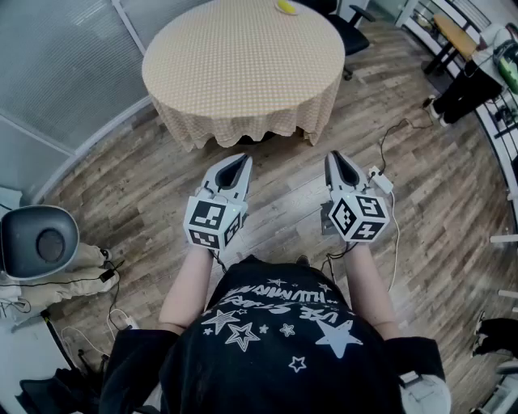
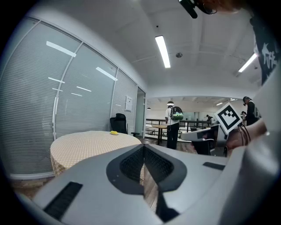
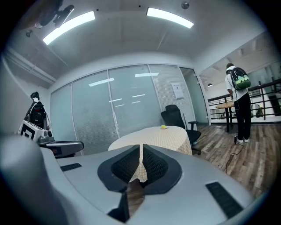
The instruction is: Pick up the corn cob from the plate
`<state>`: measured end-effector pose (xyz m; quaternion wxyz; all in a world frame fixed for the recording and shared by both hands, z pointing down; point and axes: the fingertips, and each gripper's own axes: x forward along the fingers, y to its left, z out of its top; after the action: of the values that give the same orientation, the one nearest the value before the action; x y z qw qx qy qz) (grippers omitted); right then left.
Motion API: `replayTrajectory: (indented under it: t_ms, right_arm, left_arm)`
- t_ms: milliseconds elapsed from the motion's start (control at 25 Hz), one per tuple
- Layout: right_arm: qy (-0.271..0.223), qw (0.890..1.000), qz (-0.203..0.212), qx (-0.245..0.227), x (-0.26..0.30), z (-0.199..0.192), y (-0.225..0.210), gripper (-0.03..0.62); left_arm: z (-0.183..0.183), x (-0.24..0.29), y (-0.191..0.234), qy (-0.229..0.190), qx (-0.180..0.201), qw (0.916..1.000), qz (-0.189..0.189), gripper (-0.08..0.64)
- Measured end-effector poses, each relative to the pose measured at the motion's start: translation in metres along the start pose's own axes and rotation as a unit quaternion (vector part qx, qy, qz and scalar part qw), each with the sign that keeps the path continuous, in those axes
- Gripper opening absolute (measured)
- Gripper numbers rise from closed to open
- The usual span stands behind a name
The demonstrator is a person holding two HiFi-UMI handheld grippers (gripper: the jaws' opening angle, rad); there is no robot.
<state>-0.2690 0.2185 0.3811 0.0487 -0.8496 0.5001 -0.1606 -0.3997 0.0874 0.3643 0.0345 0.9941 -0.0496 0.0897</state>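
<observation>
Two grippers, one table, one small yellow thing, one chair. The left gripper [image 1: 236, 162] and the right gripper [image 1: 341, 159] are held side by side over the wood-plank floor [image 1: 421, 186], short of the near edge of the round table [image 1: 243, 65]; each has its jaws pressed together with nothing between them, as both gripper views show plainly. The table carries a beige checked cloth hanging to a wavy hem; the only item on it is a yellow object [image 1: 285, 6] at the far edge, probably the corn cob, though it is too small to be sure, and the plate under it cannot be made out; it lies well apart from both grippers. A black office chair [image 1: 350, 31] stands just beyond the table's far right edge. A glass wall with blinds [image 1: 57, 57] curves round the left side of the room; cables trail across the floor; one person with a backpack [image 3: 238, 101] stands far off by a railing.
</observation>
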Motion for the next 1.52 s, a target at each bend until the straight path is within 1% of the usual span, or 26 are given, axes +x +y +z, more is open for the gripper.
replayTrajectory:
  t_ms: [160,440,680,920,1120,1240,1360,1440,1520]
  right_arm:
    - [-0.006,1.000,0.002,0.000,0.016,0.004,0.010,0.040]
    - [-0.012,1.000,-0.008,-0.002,0.029,0.004,0.030,0.040]
    - [-0.007,1.000,-0.016,-0.004,0.029,-0.005,0.044,0.040]
    - [-0.009,1.000,-0.020,-0.009,0.031,-0.004,0.053,0.040]
    - [-0.035,0.999,-0.003,-0.002,0.029,-0.002,0.059,0.040]
    - [-0.042,0.999,0.008,0.001,0.034,-0.002,0.050,0.041]
    - [-0.033,0.999,0.008,0.001,0.045,-0.005,0.024,0.041]
    - [-0.028,1.000,0.012,0.006,0.056,-0.005,0.003,0.041]
    - [-0.021,0.999,0.021,0.011,0.074,-0.003,-0.017,0.041]
  left_arm:
    - [0.003,0.000,0.017,-0.001,0.003,1.0000,0.002,0.008]
    - [0.000,-0.009,0.039,0.000,-0.003,1.0000,-0.008,0.008]
    - [-0.004,-0.017,0.047,0.001,-0.006,0.9998,-0.020,0.008]
    - [-0.005,-0.023,0.054,-0.002,-0.008,0.9996,-0.028,0.008]
    - [-0.011,-0.021,0.053,0.001,-0.015,0.9993,-0.035,0.008]
    - [-0.012,-0.009,0.053,0.002,-0.017,0.9993,-0.033,0.008]
    - [-0.013,0.011,0.048,0.006,-0.014,0.9995,-0.026,0.008]
    - [-0.015,0.028,0.048,0.012,-0.011,0.9998,-0.015,0.008]
    - [-0.014,0.047,0.053,0.018,-0.011,0.9998,0.008,0.008]
